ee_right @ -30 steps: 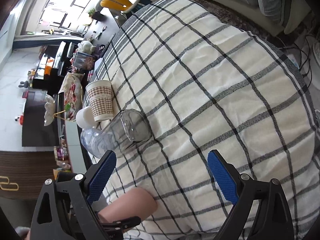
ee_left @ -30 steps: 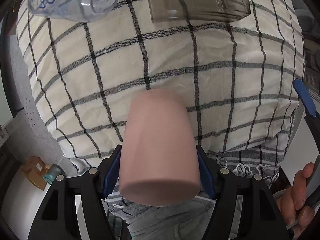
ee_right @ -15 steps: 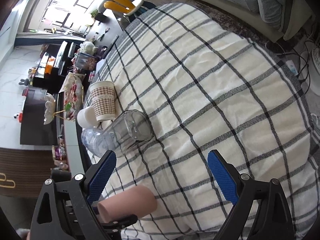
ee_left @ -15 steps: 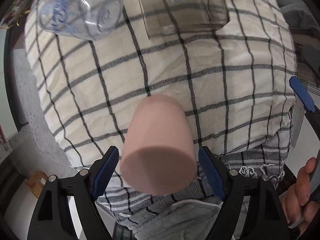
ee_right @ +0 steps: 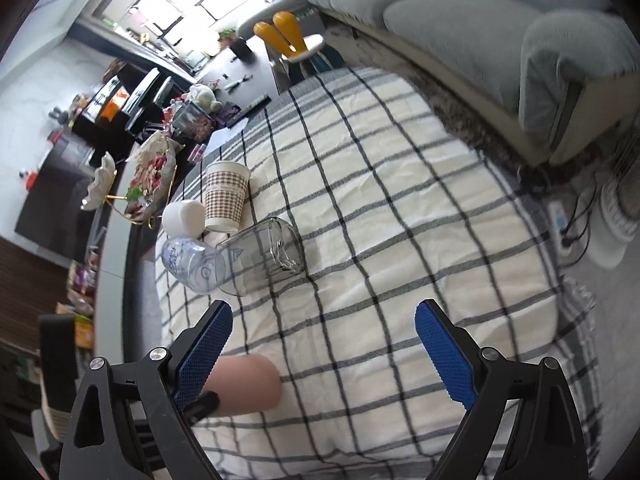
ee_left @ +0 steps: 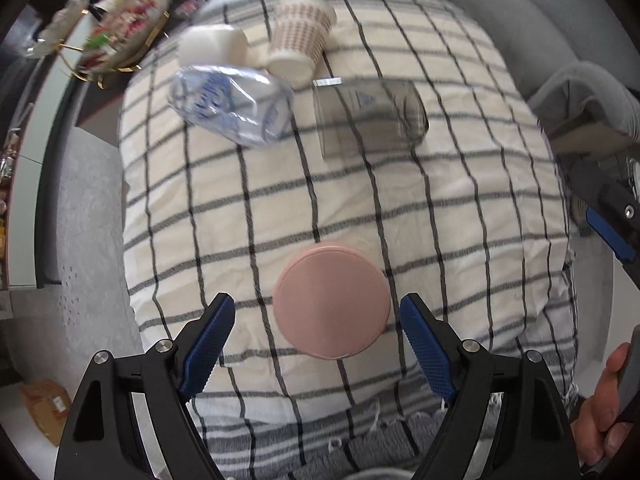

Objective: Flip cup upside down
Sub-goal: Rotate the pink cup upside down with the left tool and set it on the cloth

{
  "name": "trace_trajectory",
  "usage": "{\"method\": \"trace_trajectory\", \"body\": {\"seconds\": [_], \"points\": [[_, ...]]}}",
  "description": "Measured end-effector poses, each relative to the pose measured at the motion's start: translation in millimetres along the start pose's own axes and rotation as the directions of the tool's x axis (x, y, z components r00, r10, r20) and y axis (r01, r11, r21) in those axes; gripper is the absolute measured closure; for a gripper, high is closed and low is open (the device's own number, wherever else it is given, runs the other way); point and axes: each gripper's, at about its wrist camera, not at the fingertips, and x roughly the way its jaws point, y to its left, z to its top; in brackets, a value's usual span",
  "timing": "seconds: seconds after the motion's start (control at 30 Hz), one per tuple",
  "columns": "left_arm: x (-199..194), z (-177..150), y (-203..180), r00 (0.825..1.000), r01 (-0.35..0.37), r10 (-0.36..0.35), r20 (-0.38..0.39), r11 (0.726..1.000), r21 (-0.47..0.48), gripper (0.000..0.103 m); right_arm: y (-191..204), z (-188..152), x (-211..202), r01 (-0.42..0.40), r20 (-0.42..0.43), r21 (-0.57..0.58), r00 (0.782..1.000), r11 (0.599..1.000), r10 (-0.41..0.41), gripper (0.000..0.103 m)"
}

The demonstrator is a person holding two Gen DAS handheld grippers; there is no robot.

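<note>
The pink cup point(ee_left: 332, 300) stands upside down on the checked tablecloth point(ee_left: 360, 200), flat base up, near the table's front edge. My left gripper point(ee_left: 318, 336) is open, its blue pads spread to either side of the cup with clear gaps, touching nothing. In the right wrist view the cup point(ee_right: 248, 384) shows at the lower left, partly behind my right gripper's left finger. My right gripper point(ee_right: 324, 348) is open and empty above the cloth.
At the far side a clear plastic cup point(ee_left: 232, 104), a smoky glass tumbler point(ee_left: 368, 120), a patterned paper cup point(ee_left: 300, 44) and a white cup point(ee_left: 212, 46) stand upside down. A grey sofa point(ee_right: 500, 40) lies beyond the table. The right gripper's pad point(ee_left: 608, 236) shows at the right.
My left gripper opened and let go of the pink cup, then pulled back and up. The cup now stands base up on the cloth. The right gripper tilted up a little.
</note>
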Motion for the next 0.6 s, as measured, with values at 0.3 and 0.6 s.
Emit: {"method": "trace_trajectory", "body": {"seconds": [0.3, 0.6], "points": [[-27, -33, 13, 0.965, -0.028, 0.046, 0.257, 0.997, -0.073, 0.01, 32, -24, -27, 0.079, 0.133, -0.189, 0.99, 0.979, -0.054, 0.009], [-42, -66, 26, 0.912, -0.009, 0.075, 0.404, 0.987, -0.162, 0.007, 52, -46, -49, 0.118, 0.243, -0.282, 0.969, 0.952, -0.048, 0.005]]}}
